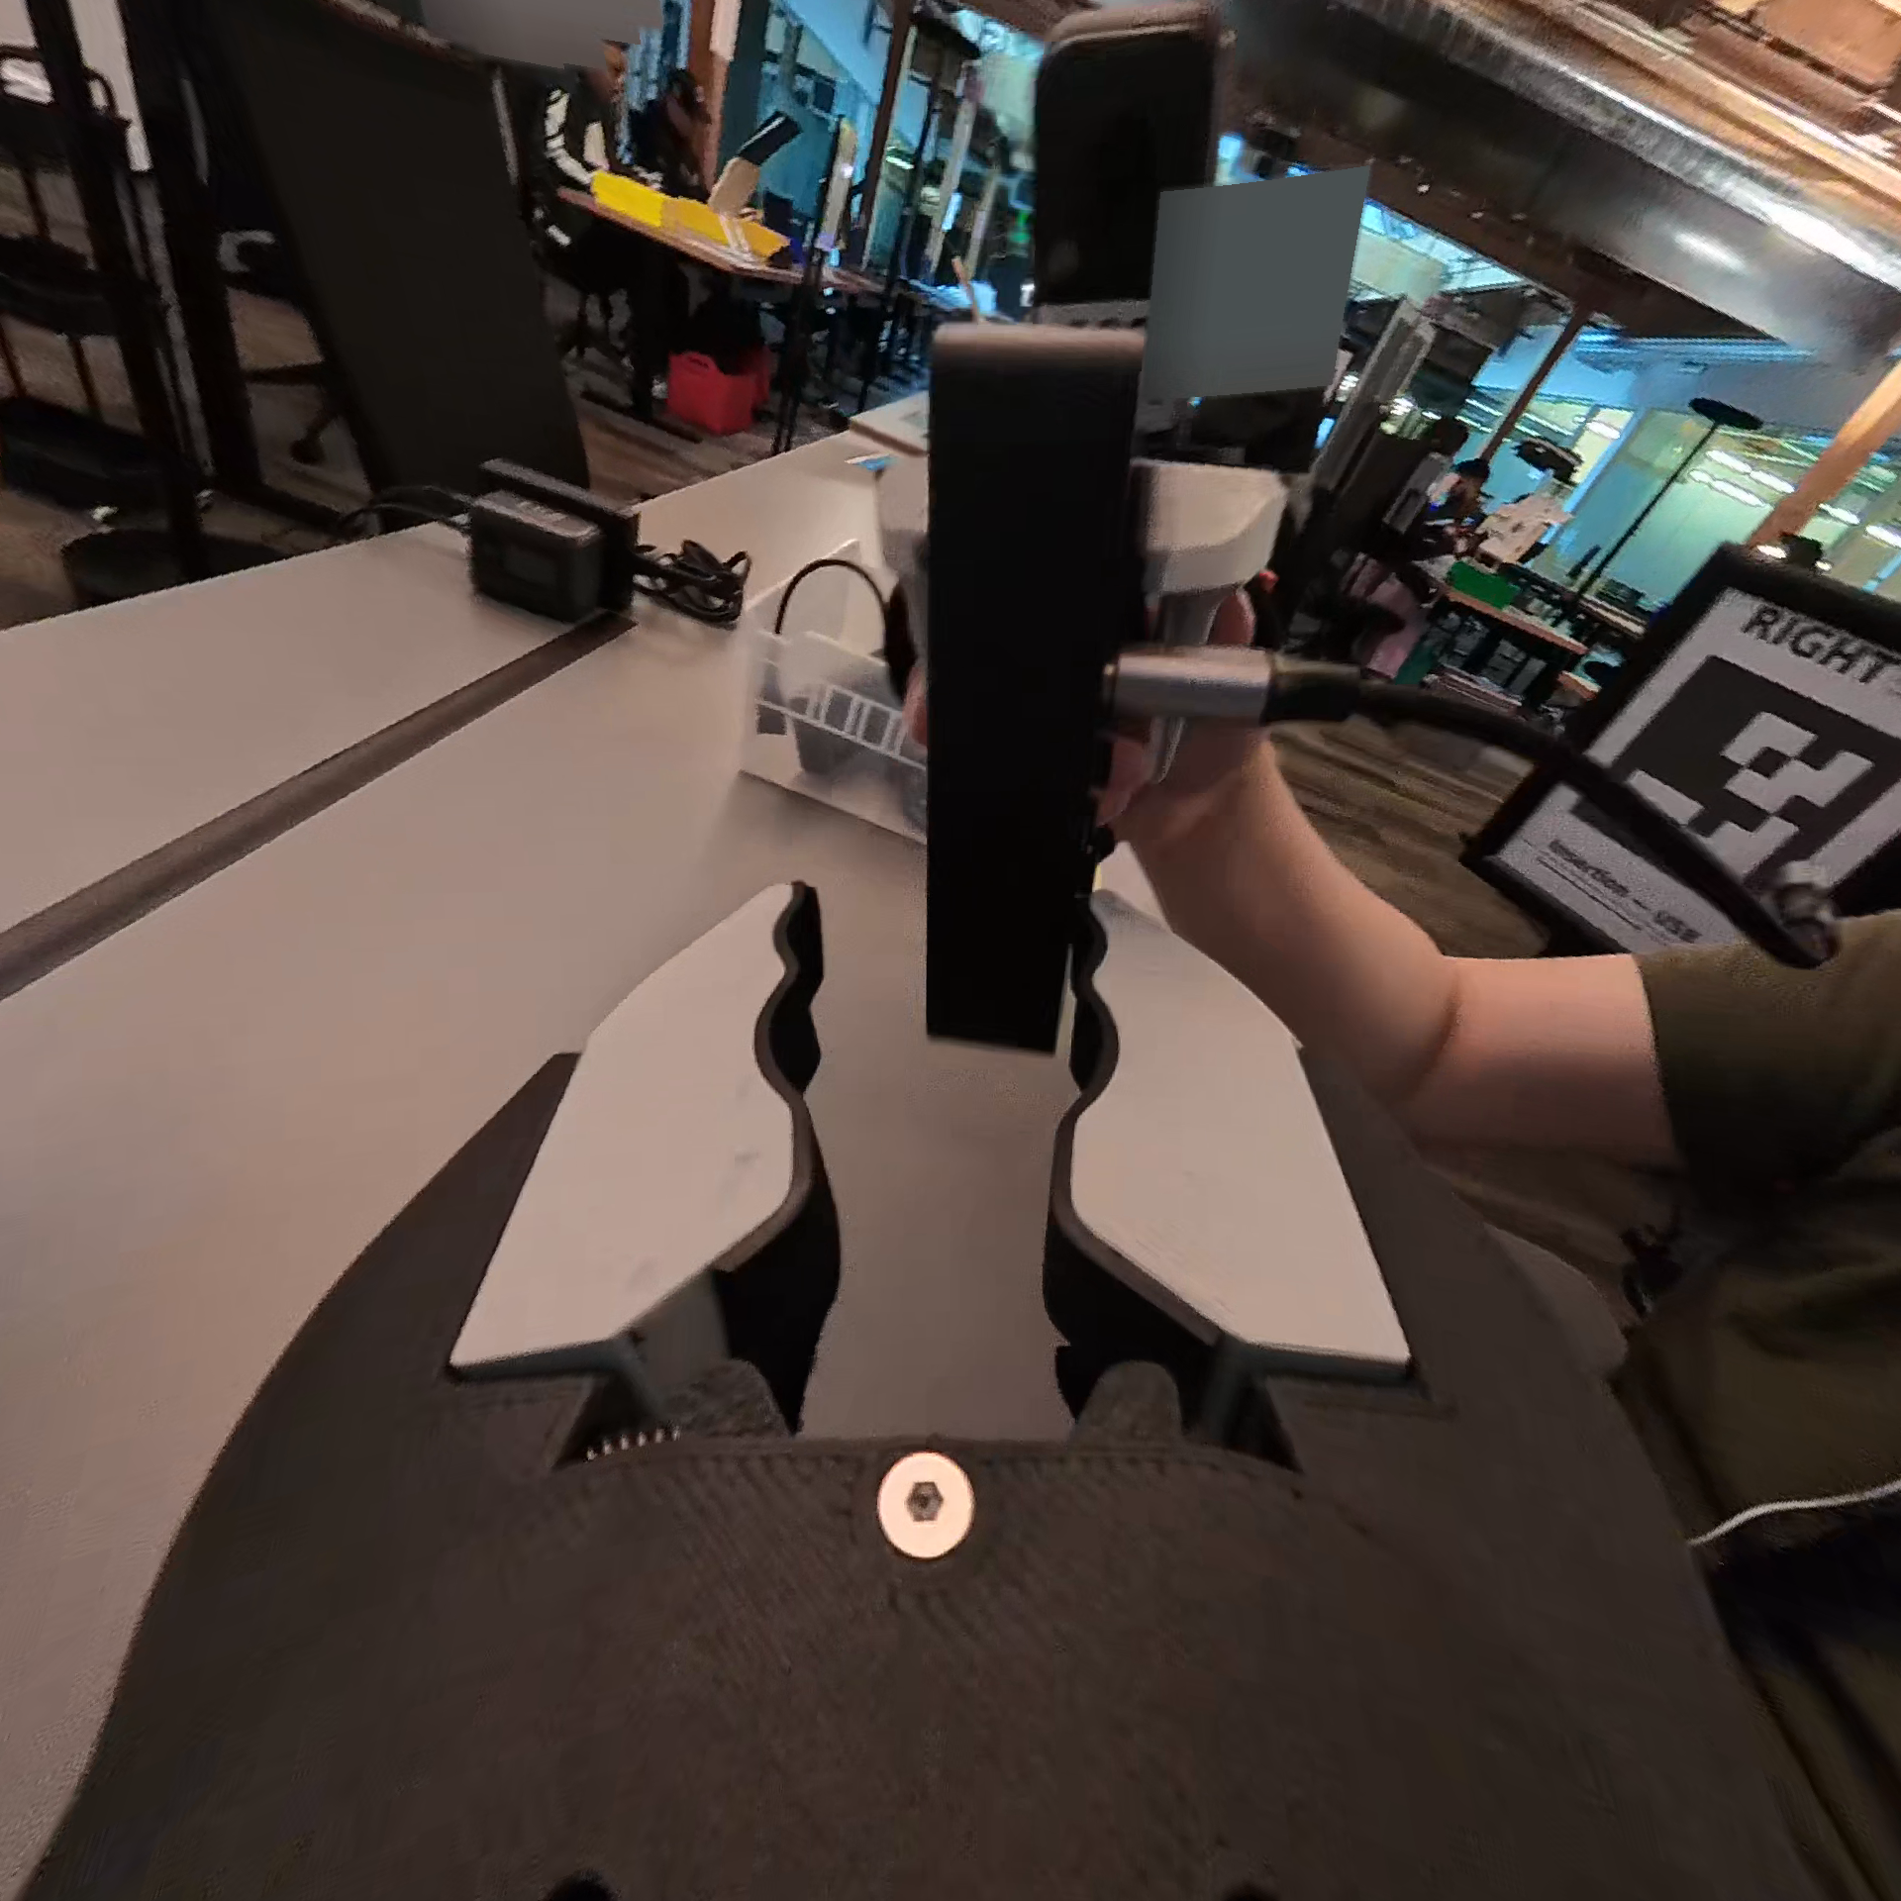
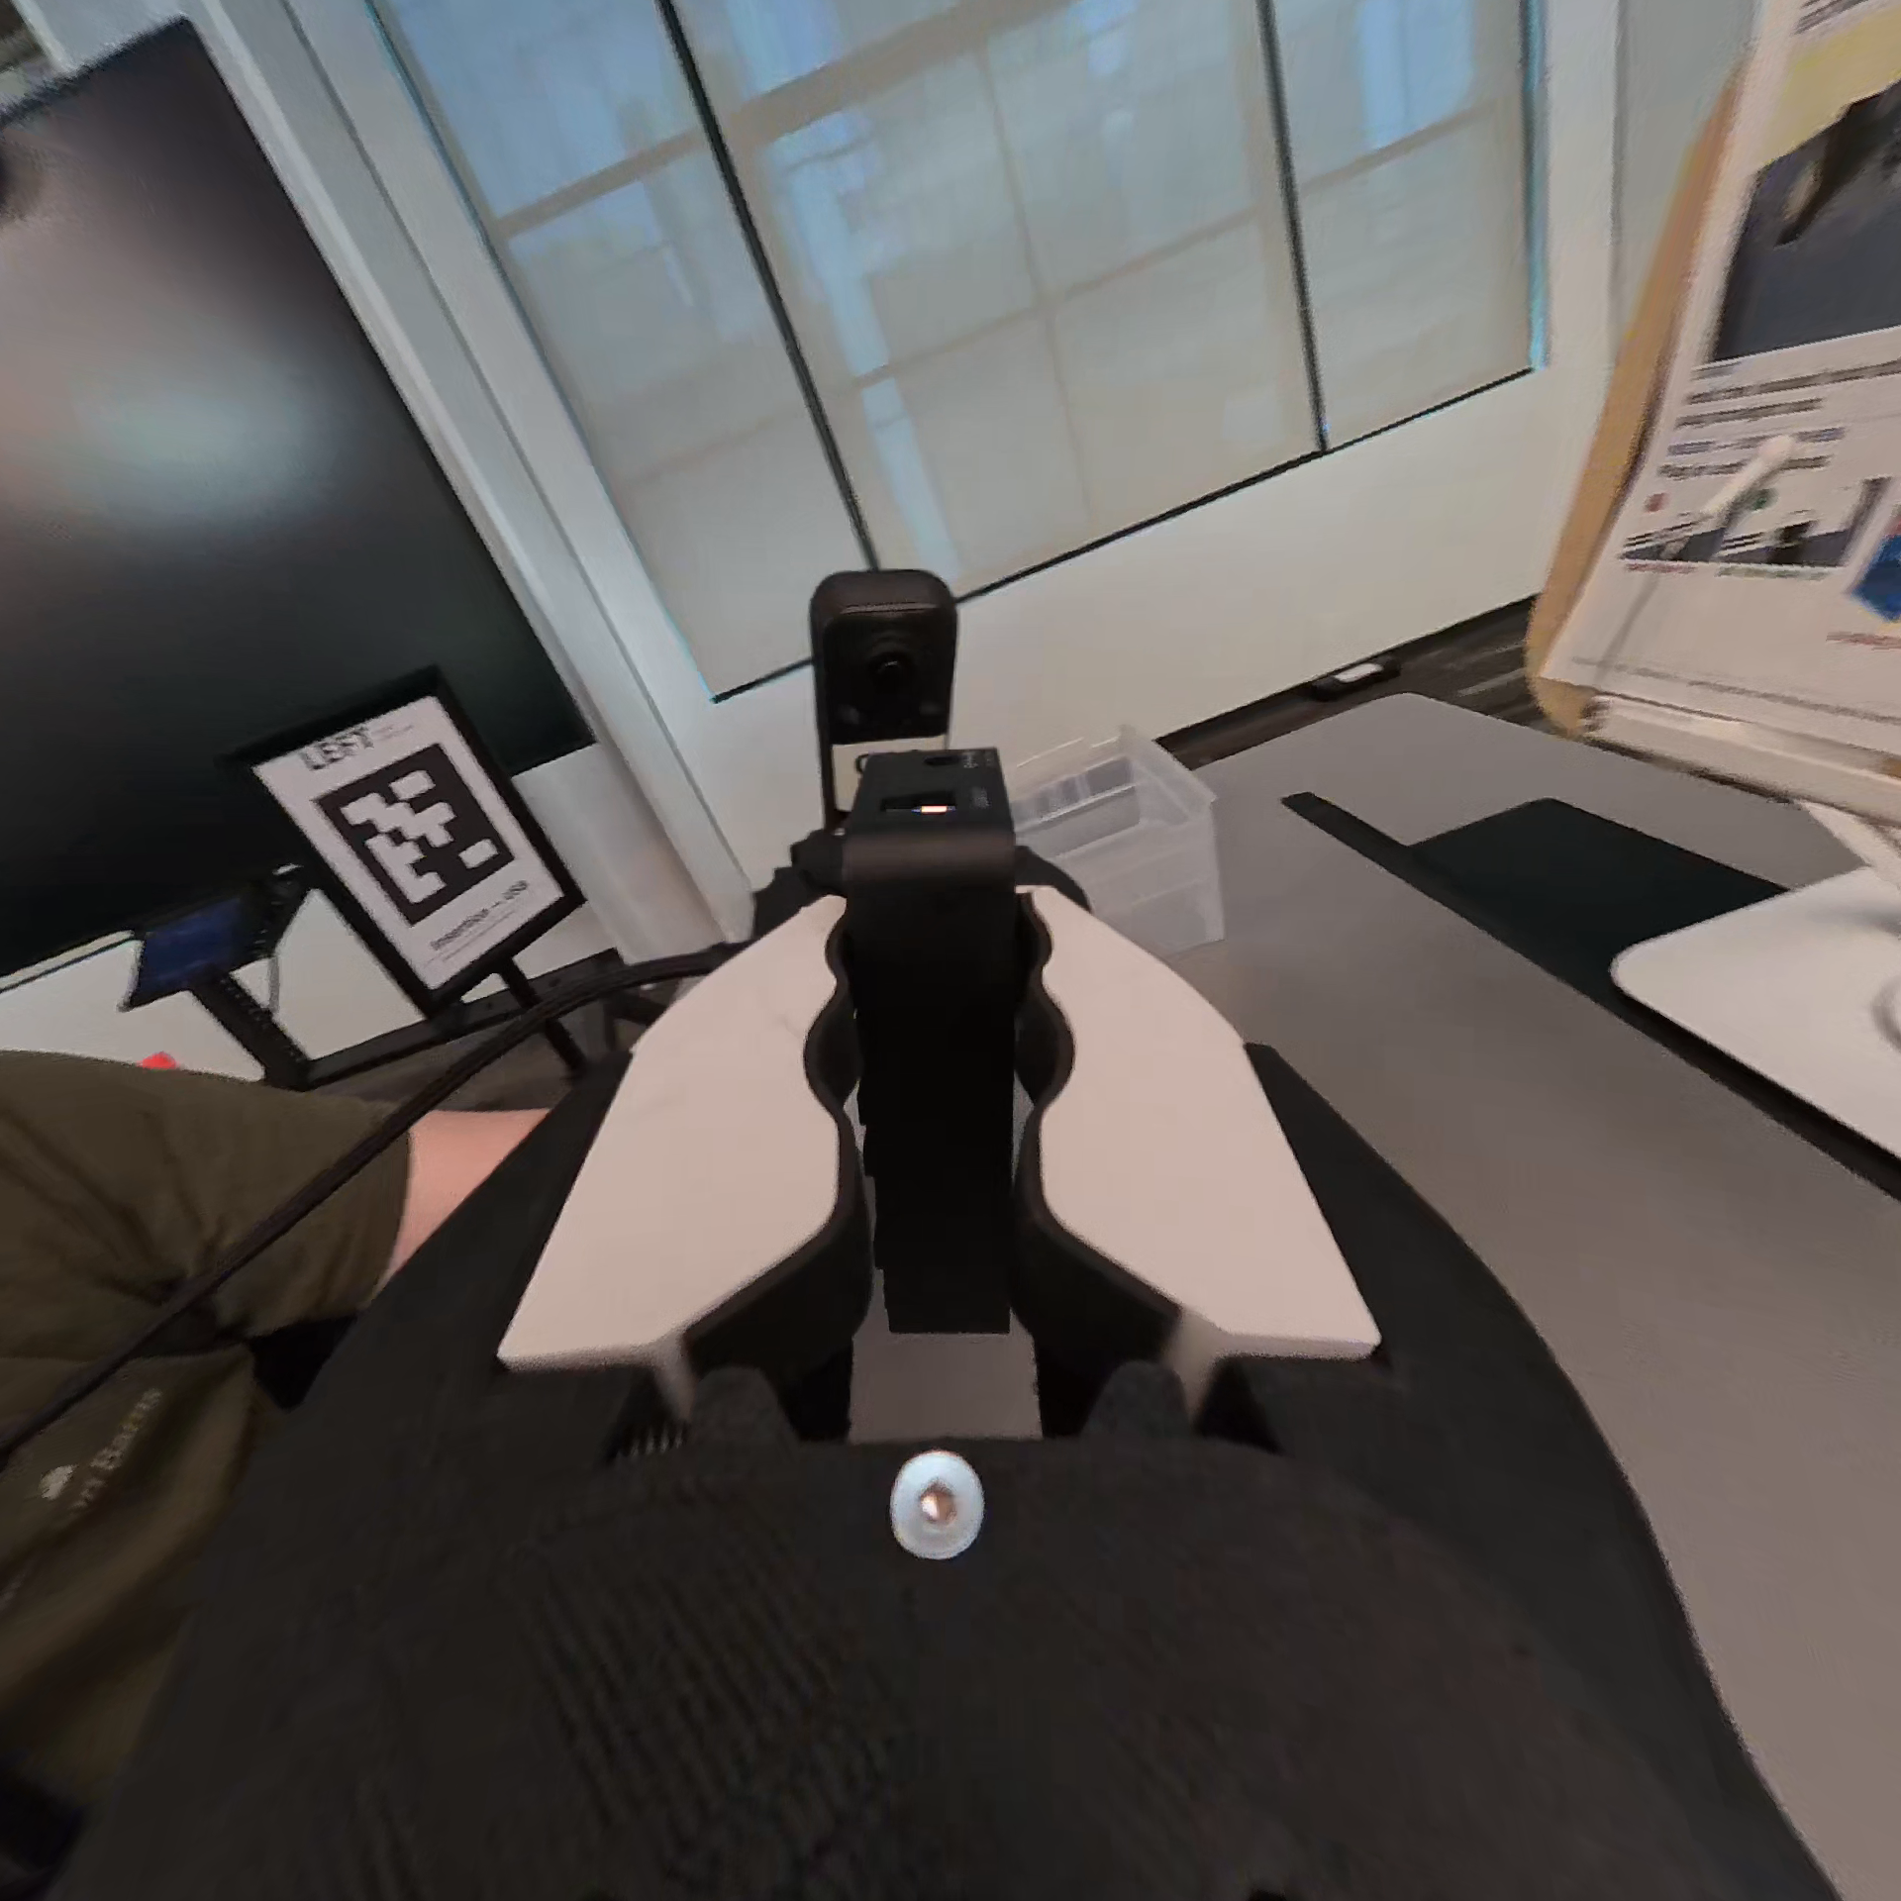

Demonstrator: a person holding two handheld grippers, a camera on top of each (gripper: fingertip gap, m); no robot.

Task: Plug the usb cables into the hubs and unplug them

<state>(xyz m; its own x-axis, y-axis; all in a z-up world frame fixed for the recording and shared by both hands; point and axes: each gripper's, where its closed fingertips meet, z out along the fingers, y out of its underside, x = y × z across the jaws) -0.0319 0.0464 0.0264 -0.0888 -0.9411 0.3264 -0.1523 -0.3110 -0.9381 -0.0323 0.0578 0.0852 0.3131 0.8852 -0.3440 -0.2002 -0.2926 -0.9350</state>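
A long black USB hub stands upright in the left wrist view, its lower end between my left gripper's fingertips. My left gripper is open around it; a gap shows on the left side. A grey USB plug sits in the hub's right side, and its black cable curves off to the right. My right gripper is shut on the hub, whose ported end sticks out past the tips. The cable runs along the person's sleeve. A hand holds the right gripper behind the hub.
A clear plastic bin stands on the grey table behind the hub; it also shows in the right wrist view. A black power adapter lies far left. Framed marker signs stand nearby. A white monitor base sits at the right. Some 6 cm of space lies between my two pairs of fingers.
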